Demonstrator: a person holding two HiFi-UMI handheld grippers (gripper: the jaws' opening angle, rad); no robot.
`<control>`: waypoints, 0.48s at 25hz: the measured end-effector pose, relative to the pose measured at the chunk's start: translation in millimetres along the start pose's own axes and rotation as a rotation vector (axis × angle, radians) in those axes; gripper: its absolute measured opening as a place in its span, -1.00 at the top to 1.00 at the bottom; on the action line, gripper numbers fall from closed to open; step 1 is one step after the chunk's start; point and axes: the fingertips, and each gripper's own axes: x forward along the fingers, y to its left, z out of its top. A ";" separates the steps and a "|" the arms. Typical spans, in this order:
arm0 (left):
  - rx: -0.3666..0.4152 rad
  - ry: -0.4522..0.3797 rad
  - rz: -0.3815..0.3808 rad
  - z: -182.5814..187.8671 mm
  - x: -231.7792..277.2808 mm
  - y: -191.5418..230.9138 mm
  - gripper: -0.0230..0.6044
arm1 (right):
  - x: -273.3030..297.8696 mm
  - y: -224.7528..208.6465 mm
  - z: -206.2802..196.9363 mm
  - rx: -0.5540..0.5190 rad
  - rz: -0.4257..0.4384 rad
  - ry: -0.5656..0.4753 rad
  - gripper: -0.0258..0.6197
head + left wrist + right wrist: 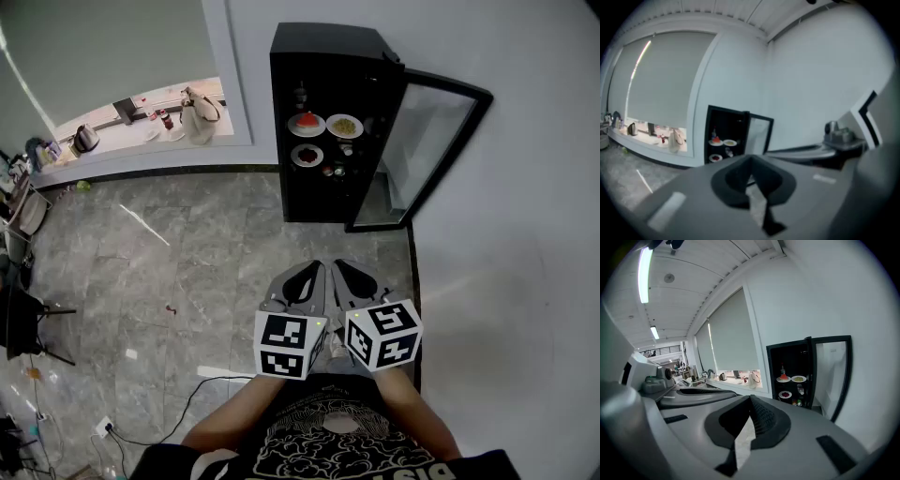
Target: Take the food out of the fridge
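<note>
Grey stone floor (pixel 187 262), white walls (pixel 525 169), a blind-covered window (pixel 661 79) and strip lights (pixel 645 273) on the ceiling (pixel 693 282).

The person wears a black shirt (pixel 347 450) with a white swirling print, and the left grey plastic tool (pixel 311 275), lined with black pads, bears a white cube (pixel 286 345) printed with black square markers, as does the matching right grey plastic tool (pixel 347 274).

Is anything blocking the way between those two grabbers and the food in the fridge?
Nothing visible. The fridge door stands open, the plates of food sit exposed inside, and only floor lies between them and the left gripper and right gripper.
</note>
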 end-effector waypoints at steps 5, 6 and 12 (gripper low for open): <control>-0.017 0.003 -0.012 -1.4 -3.0 7.4 0.93 | 5.7 8.3 -0.4 0.027 -0.002 -0.005 0.92; -0.020 0.004 -0.014 -1.4 -2.6 9.8 0.93 | 7.4 9.4 0.4 0.024 -0.002 -0.006 0.92; -0.029 0.020 -0.016 0.2 11.9 27.2 0.93 | 27.8 4.1 10.1 0.022 -0.002 -0.014 0.92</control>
